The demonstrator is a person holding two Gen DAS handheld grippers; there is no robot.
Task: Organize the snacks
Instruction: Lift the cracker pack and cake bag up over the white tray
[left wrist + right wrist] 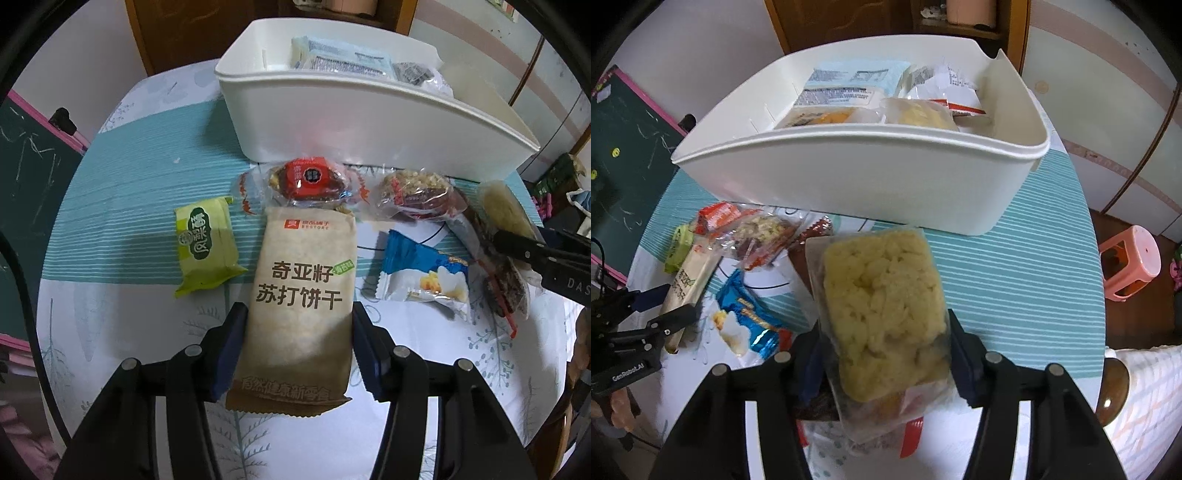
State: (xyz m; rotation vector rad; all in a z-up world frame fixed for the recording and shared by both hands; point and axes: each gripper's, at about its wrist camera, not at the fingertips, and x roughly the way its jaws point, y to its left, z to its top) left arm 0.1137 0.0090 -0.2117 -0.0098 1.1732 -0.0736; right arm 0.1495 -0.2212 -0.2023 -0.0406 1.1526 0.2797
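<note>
A round table [1015, 266] fills the foreground, covered with a cloth of teal stripes and pale leaf prints. To its left leans a dark green chalkboard [26, 162] in a pink frame (faint chalk scratches cross it). Behind stands brown wooden furniture [786, 18] against a plain white wall [713, 40]. At right, pale panels [1108, 122] carry a pinkish band, and a pink plastic stool [1130, 266] sits on the brown floor.

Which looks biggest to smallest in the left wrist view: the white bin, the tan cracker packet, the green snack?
1. white bin, clearly largest.
2. tan cracker packet, though it sits nearest the camera, which flatters it.
3. green snack, smallest.
</note>
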